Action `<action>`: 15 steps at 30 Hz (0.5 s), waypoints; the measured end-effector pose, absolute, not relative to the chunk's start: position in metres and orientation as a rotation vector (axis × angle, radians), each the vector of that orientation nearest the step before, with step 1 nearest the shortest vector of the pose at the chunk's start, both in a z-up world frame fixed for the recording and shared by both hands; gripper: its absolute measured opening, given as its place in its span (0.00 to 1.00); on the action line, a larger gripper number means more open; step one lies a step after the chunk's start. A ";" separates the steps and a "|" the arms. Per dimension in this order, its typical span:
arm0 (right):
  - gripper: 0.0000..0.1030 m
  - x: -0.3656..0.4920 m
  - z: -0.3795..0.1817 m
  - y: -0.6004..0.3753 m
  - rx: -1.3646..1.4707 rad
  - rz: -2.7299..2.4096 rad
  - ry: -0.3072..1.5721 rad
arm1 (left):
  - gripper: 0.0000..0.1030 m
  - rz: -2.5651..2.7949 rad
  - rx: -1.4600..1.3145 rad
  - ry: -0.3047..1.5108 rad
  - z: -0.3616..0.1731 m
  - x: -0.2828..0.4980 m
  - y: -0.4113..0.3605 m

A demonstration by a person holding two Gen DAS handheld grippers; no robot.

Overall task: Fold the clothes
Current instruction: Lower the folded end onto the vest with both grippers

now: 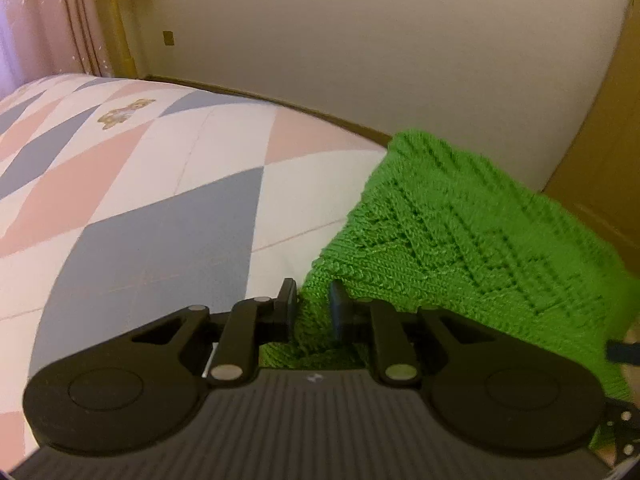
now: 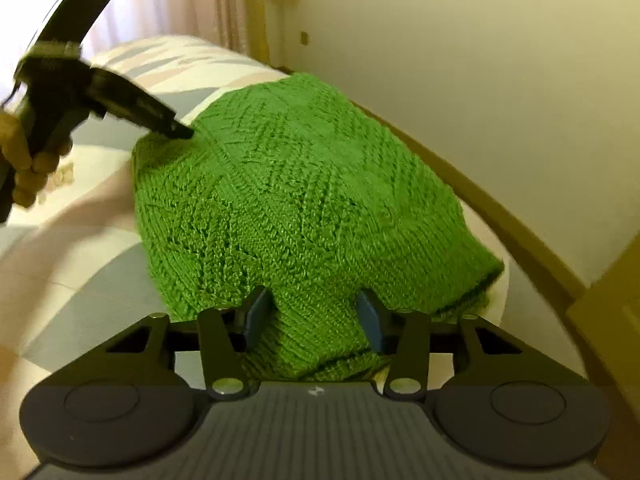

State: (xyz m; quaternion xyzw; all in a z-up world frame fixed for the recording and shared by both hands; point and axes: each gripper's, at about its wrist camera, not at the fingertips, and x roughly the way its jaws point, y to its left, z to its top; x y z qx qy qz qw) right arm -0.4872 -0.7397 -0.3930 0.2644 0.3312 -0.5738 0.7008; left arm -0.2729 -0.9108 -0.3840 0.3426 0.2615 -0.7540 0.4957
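Left-wrist view: the left tool (image 1: 314, 304) has its two black fingers clenched on a bunched edge of the green knitted garment (image 1: 460, 232), which spreads ahead and to the right of the tool; to its left lies open bed cover (image 1: 140, 200), a smooth cloth of pink, grey and white diamonds with a small bear print. Right-wrist view: the garment (image 2: 304, 200) appears whole, a thick folded block of raised zigzag and ribbed stitches lying on the bed just ahead of the right tool (image 2: 316, 312). That tool's blue-padded fingers stand apart with a fold of knit between them, not pressed, so it is released. The left tool (image 2: 182, 132), gripped by a person's hand (image 2: 28, 168), meets the garment's far left corner. Beyond and right of the garment a brown bed rim (image 2: 520, 224) meets the plain cream wall (image 2: 460, 80).
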 end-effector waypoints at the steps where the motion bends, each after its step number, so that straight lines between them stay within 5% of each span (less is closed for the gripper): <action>1: 0.45 -0.490 -0.389 -0.740 0.614 -1.278 0.728 | 0.14 -1.830 0.815 0.635 -0.376 -0.268 -0.905; 7: 0.45 -0.493 -0.351 -0.708 0.629 -1.358 0.660 | 0.15 -1.955 0.812 0.553 -0.340 -0.267 -0.849; 11: 0.44 -0.480 -0.359 -0.695 0.638 -1.338 0.685 | 0.16 -1.941 0.917 0.546 -0.368 -0.291 -0.840; 15: 0.56 -0.488 -0.389 -0.705 0.796 -1.327 0.730 | 0.16 -1.871 0.924 0.591 -0.378 -0.299 -0.846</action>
